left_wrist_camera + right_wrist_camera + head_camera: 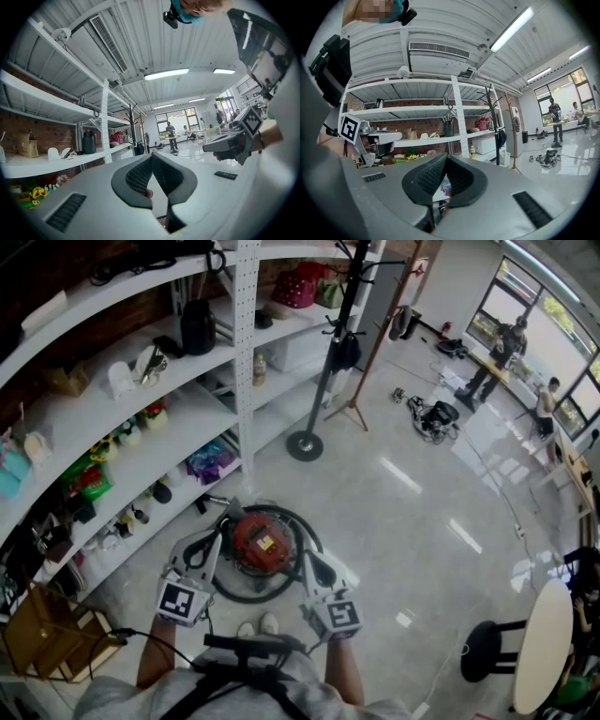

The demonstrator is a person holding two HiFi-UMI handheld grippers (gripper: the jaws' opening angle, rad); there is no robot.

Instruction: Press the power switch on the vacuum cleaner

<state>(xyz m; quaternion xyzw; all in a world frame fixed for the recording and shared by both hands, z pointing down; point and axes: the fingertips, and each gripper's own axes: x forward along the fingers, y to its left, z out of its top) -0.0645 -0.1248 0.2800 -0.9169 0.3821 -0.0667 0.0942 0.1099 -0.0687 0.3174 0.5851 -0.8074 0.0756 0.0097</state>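
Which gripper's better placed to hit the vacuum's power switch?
Left, narrowly. Both are shut and flank the vacuum, but the left gripper reaches closer to its red body than the right gripper. The switch itself can't be made out.

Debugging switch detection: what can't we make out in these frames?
- Power switch: head view, too small to locate on the red round vacuum cleaner.
- Vacuum cleaner: both gripper views, mostly hidden behind the shut left claw and right claw.
- Its yellow label: head view, too small to read.

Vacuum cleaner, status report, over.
Left gripper, right gripper: shut, empty. Vacuum cleaner on floor between them, hose looped round it. Nothing blocks its top.
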